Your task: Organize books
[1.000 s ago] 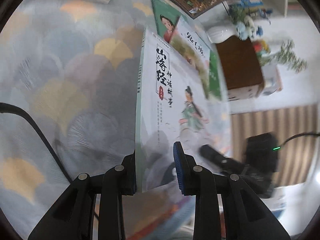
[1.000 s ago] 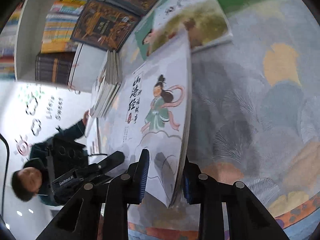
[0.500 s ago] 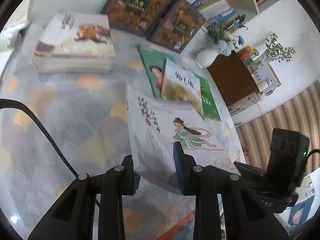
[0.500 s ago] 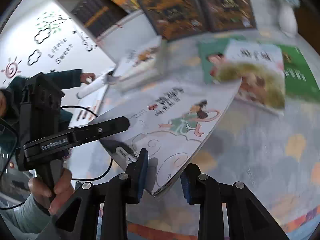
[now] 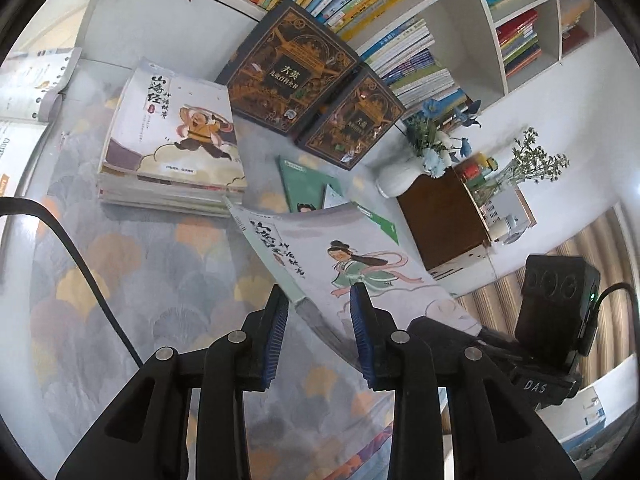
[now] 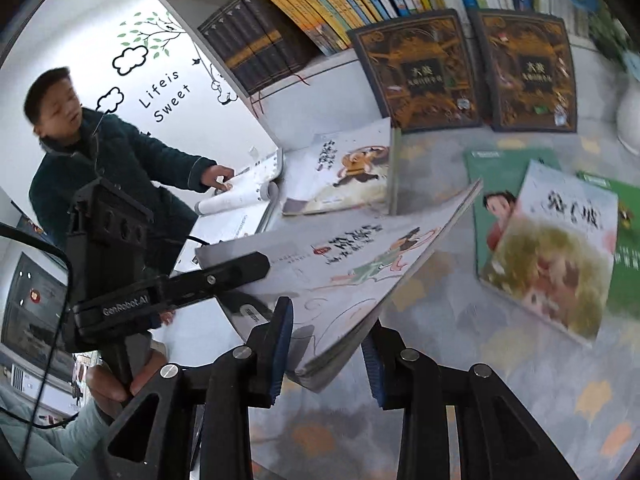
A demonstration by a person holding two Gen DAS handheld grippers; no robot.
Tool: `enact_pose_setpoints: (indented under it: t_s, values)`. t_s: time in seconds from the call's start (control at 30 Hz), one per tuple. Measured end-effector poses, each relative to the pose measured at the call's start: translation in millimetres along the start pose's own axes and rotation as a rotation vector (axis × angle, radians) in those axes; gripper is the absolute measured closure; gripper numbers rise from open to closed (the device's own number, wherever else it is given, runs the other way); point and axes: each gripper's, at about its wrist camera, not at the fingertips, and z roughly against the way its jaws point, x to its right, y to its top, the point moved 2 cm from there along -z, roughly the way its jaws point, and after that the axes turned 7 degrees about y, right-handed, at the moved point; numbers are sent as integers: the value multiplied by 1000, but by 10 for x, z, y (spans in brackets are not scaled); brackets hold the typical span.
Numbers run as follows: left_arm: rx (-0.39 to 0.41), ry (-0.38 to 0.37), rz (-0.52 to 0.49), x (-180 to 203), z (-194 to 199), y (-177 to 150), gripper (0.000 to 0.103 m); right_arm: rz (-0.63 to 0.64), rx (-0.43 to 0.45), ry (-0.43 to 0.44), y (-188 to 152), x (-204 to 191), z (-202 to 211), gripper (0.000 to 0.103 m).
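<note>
The patterned rug (image 5: pixel 120 288) takes up most of your view, with the bookshelf (image 5: pixel 460 12) along its far edge and two dark ornate books (image 5: pixel 292 68) leaning against the shelf's base. On the rug to the left sits the stack of picture books (image 5: pixel 172 148); it looks like the natural place for the one you carry. To the right lie the loose green book (image 6: pixel 508 168) and a pale book (image 6: pixel 560 248) overlapping it, and a white vase (image 5: pixel 394 180) of flowers stands just beside a brown cabinet (image 5: pixel 440 216).

You hold the picture book (image 5: pixel 352 264) off the rug, tilted, between both tools. Your left gripper (image 5: pixel 318 336) has its spine edge between narrow fingers, and your right gripper (image 6: pixel 326 344) has the opposite page edge; both sets of jaws have just been opening a little with the book between them. In each view one pad (image 5: pixel 362 336) (image 6: pixel 282 344) lies against the book while the other stands slightly off.

That is your main risk: the grip looks loose on both sides, so the thin, bending book could slide out or fan open at the page edge. Pulling the hands apart or twisting unevenly could crease the cover. The trailing black cable (image 5: pixel 80 264) crosses the rug toward the stack and could snag or drag.
</note>
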Motion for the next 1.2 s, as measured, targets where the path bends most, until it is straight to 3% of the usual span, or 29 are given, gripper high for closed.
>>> enact_pose_setpoints:
  t_s: [0.13,0.3,0.47,0.63,0.83,1.03,1.2]
  values:
    - [-16,2,-30,46,-67,-32,74,22,-39,-24,51,32,-48,69]
    - [-28,-46,-63,189,-75,-60,75,-41,-72,-21,-68,178,-7,70]
    - [-37,-85,-91,372,-88,-78,75,-54,-45,-51,-124,187,216,70]
    - [45,-91,-89,371,75,100,75,-17,26,-54,29,126,321,70]
    - [146,8,-25,-70,178,443,75,47,42,25,417,78,-181,69]
    - [192,96,98,-642,50,698,76,12,-52,152,861,283,-1036,69]
    - [165,107,181,-968,-216,813,76,15,-109,105,1240,524,-1585,68]
